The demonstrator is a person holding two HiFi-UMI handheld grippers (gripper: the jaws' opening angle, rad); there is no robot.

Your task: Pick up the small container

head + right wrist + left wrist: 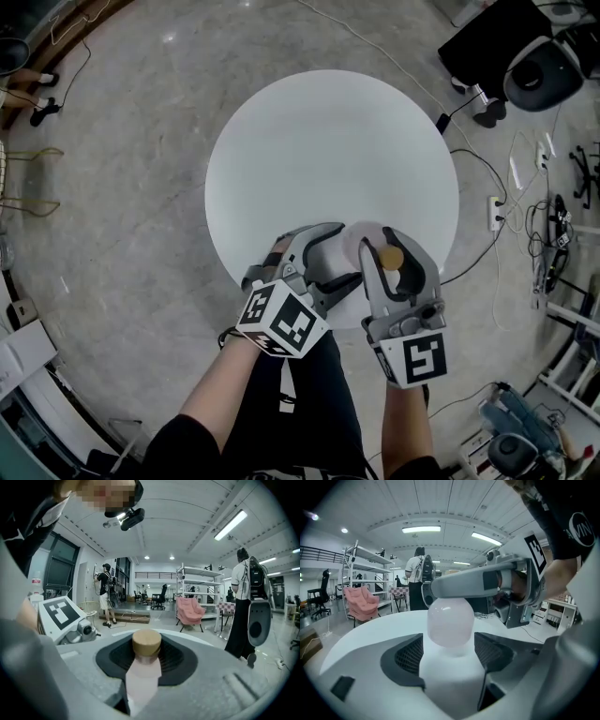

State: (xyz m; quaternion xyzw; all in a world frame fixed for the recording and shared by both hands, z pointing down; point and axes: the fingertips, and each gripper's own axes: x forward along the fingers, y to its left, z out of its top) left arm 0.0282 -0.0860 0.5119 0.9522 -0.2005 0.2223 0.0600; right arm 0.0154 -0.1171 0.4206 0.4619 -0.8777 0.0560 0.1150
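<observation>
On the round white table (328,141), near its front edge, stands a white container with a frosted dome cap (450,620), also in the head view (359,244). My left gripper (350,251) is open around it. In the left gripper view the pads (410,656) stand clear of the dome on both sides. My right gripper (386,248) is shut on a small pale pink bottle (142,677) with a round wooden cap (146,642), whose cap also shows in the head view (391,255). The right gripper (487,581) hangs just behind and above the dome.
Cables and a power strip (494,214) lie on the floor to the right, a dark chair base (544,70) at the top right. Farther off stand metal shelves (199,590), a pink armchair (190,611) and people (248,606).
</observation>
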